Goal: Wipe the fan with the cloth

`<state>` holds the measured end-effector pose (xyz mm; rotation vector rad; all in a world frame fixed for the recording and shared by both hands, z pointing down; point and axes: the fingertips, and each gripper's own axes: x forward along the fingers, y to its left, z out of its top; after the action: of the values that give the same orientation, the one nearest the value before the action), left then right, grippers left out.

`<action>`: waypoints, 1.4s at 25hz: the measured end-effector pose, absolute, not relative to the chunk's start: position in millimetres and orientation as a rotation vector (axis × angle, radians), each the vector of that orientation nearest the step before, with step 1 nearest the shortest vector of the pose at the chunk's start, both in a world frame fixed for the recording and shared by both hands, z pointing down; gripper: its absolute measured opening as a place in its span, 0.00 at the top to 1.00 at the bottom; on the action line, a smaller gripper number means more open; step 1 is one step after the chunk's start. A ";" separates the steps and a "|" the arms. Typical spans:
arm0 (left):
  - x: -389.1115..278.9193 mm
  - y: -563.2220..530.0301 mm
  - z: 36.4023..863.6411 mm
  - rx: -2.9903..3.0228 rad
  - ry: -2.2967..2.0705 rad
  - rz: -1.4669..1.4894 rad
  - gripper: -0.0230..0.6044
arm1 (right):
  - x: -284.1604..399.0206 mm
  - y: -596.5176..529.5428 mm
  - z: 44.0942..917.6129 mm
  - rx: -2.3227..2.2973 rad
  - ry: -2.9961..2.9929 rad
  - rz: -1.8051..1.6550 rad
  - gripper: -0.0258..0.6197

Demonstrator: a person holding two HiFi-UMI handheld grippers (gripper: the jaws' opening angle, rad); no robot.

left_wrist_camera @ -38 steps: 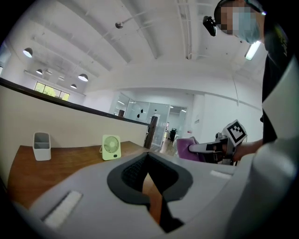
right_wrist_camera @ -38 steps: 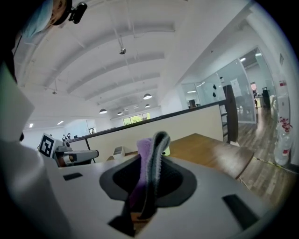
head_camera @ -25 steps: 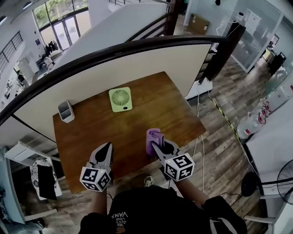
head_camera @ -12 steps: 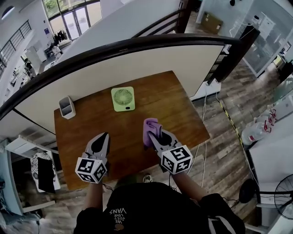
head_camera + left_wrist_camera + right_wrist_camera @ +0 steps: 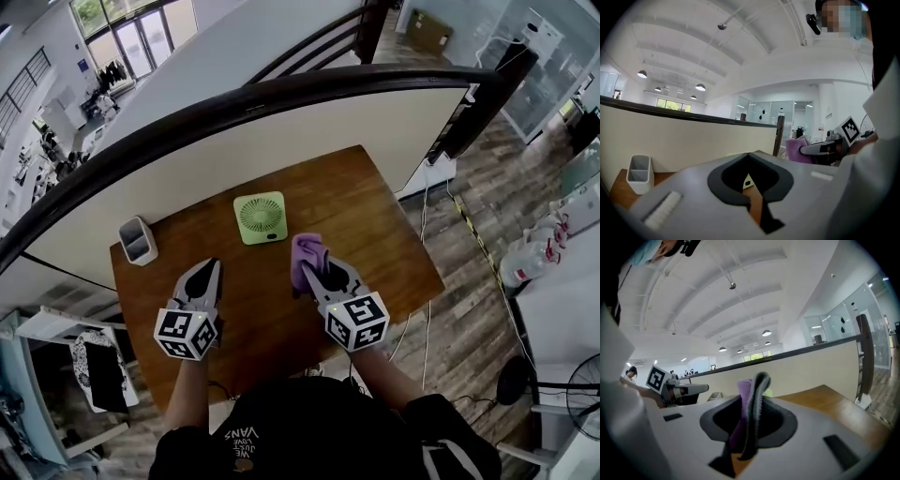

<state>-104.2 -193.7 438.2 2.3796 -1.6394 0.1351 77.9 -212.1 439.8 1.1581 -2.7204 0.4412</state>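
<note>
Jaws of the right gripper [image 5: 307, 274] are clenched on the purple cloth [image 5: 307, 251], which is pinched between them and stands up past their tips; its folded edge is seen in the right gripper view. Jaws of the left gripper [image 5: 207, 269] are pressed together with nothing between them, as is shown in the left gripper view. A pale partition [image 5: 309, 141] topped by a black rail is seen running behind the far edge of the worktop [image 5: 375, 220], which is of brown wood. Both grippers are held over its near half, side by side and well apart, each pointed toward the far edge. The light green fan [image 5: 260, 217] is set on the worktop near the far edge, its round grille shown to the head view. The cloth is held near the fan, to its near right and apart from it; whether it touches the worktop cannot be told. A small white two-compartment holder [image 5: 137, 241] is stood by the far left corner, well apart from the fan.
</note>
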 end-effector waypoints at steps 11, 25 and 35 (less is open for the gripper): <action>-127.6 -260.4 519.4 2.374 -1.478 0.130 0.94 | 17.6 -268.9 479.2 1.181 -2.633 0.340 0.81; -106.2 -316.1 597.3 2.398 -1.301 0.122 0.70 | -34.2 -316.0 501.7 1.106 -2.616 0.146 0.81; -94.2 -328.6 613.7 2.430 -1.187 0.130 0.68 | -78.0 -327.3 512.4 0.963 -2.608 0.038 0.81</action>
<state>-94.2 -328.6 613.7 2.4300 -1.1872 0.1304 -78.0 -327.3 512.4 0.9634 -2.6077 0.0384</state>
